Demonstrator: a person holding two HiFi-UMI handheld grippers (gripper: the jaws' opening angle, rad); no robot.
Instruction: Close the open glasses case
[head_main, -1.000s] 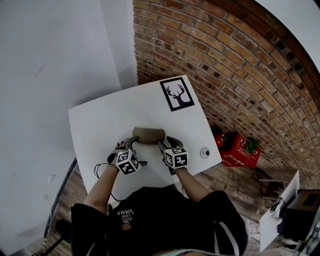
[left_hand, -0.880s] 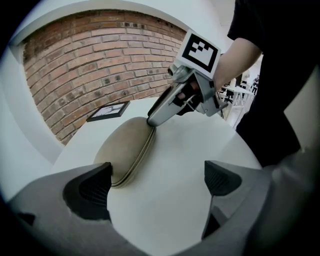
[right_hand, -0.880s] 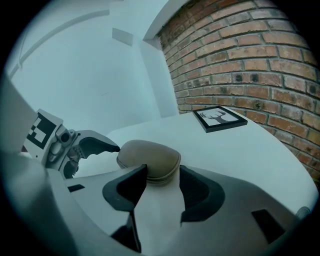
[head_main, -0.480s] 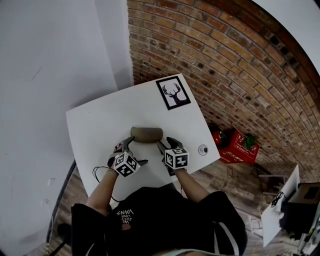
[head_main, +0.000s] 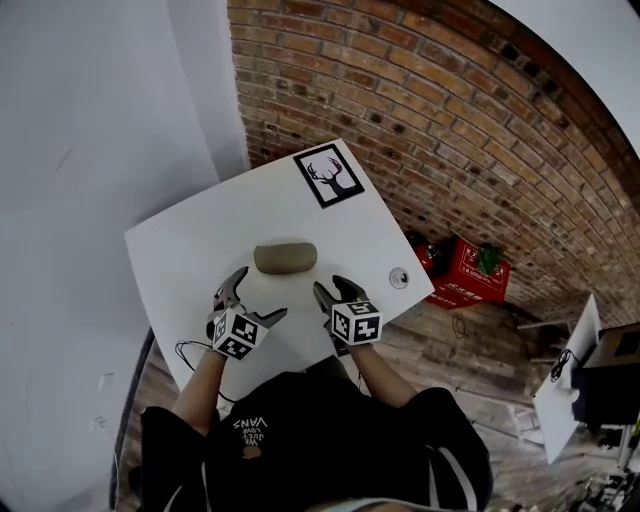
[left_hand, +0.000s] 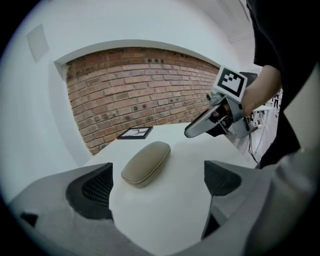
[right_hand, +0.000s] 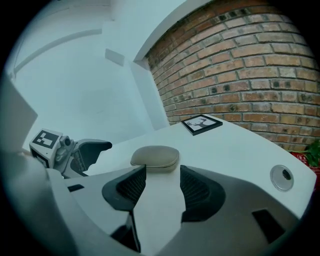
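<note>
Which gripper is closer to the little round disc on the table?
Right. The right gripper hovers beside the disc; the left gripper is farther away, beyond the right one.

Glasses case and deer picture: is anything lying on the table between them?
Nothing. In the head view, only bare white table separates the glasses case from the deer picture.

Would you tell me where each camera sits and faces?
Head view: on the person's head, looking steeply down at the table; arms, left gripper, right gripper show.
Left gripper view: on that gripper, facing the brick wall; its fingers and the right gripper show.
Right gripper view: on that gripper, facing the white wall; its fingers and the left gripper show.
All three share the closed glasses case.
</note>
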